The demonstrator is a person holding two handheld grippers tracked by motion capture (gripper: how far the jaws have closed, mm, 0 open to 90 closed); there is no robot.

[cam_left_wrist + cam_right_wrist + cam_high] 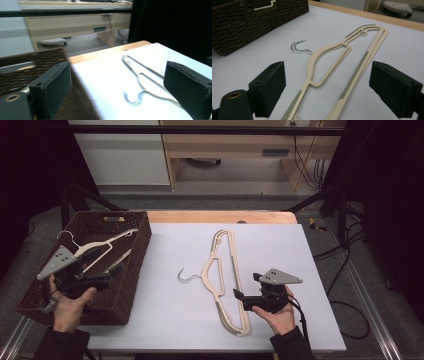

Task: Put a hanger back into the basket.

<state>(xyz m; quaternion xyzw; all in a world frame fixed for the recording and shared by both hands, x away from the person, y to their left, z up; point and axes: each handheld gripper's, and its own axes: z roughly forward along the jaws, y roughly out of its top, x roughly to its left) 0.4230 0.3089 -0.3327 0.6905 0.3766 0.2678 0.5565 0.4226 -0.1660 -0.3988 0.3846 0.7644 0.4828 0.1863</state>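
A cream plastic hanger (206, 271) with a metal hook (187, 277) lies flat on the white table top (280, 250). My right gripper (242, 295) sits just right of its long bar, low over the table. Its jaws stand open on either side of the hanger (355, 73) without touching it. A second cream hanger (102, 243) lies inside the brown wicker basket (137, 265) at the left. Above that basket my left gripper (111, 272) is held open and holds nothing. In the left gripper view its jaws frame the table hanger's hook (135, 100) farther off.
The basket (249, 22) takes up the table's left side, its wall close to the hanger's hook. A wooden strip edges the far side of the table (220, 216). Cables (345, 310) trail off the right edge by a black frame post.
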